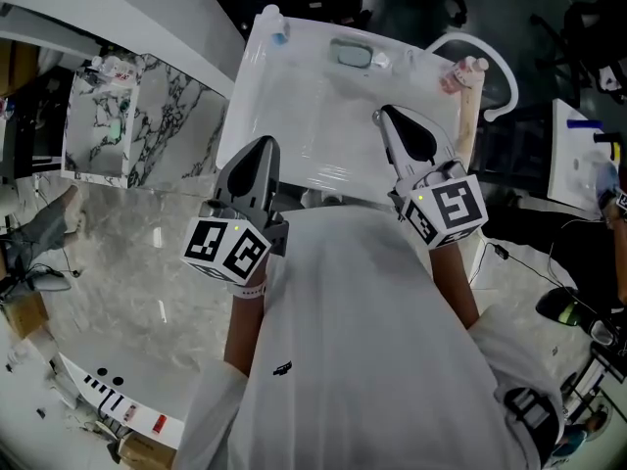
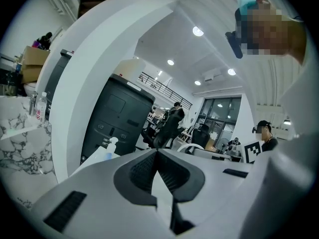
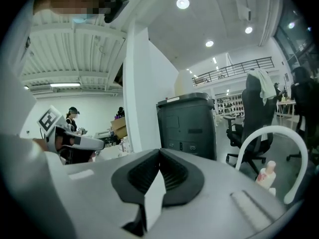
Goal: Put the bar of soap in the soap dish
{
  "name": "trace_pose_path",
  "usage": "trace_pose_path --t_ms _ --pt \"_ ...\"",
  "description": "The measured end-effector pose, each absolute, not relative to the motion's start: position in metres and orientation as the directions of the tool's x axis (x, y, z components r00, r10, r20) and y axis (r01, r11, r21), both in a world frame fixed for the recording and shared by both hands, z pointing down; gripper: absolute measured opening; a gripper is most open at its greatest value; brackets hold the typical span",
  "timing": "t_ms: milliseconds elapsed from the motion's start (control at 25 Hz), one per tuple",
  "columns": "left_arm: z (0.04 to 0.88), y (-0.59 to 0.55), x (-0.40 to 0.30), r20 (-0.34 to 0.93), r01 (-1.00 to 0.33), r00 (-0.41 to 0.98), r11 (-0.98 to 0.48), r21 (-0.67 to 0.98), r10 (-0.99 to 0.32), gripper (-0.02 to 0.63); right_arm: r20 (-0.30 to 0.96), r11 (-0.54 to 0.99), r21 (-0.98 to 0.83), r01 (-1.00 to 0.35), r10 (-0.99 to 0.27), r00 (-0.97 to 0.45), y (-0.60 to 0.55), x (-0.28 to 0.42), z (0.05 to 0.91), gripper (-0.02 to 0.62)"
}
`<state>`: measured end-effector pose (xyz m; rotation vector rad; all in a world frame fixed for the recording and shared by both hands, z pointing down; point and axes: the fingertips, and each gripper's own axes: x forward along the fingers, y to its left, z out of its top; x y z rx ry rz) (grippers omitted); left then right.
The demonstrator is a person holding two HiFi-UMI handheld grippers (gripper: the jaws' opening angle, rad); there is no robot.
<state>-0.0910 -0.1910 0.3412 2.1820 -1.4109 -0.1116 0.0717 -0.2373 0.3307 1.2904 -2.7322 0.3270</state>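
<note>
Left gripper (image 1: pixel 265 143) and right gripper (image 1: pixel 378 115) held clear, jaws together and empty, as the bar of soap (image 1: pixel 354 57) seems already laid in the soap dish (image 1: pixel 334 54) on the far rim of the tub (image 1: pixel 294 116)

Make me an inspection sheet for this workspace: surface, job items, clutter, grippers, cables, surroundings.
Surface: white glossy top.
Job's things: soap dish near the far edge; a grey-green block seems to lie in it, too small to confirm as the soap.
Clutter: blue-capped bottle at the far left corner; pink bottle at the far right, beside a white curved rail.
Grippers: left gripper and right gripper both shut, nothing between the jaws.
Cables: thin cable on the floor at right.
Surroundings: marble-patterned cabinet at left; dark cabinet, office chair, people beyond.
</note>
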Motion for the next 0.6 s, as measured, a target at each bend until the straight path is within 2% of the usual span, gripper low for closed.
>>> trace_pose_path --t_ms 120,600 --pt "0.341 -0.189 -0.092 0.211 -0.827 0.442 -0.305 0.472 -0.872 0.009 0.155 0.605 -0.191 -0.773 -0.759 -0.632 -0.236 0.073 0.325 0.012" --pt "0.341 -0.183 -0.088 0.215 -0.828 0.445 -0.308 0.468 -0.869 0.009 0.136 0.589 -0.173 -0.789 -0.779 -0.612 -0.231 0.08 0.318 0.012"
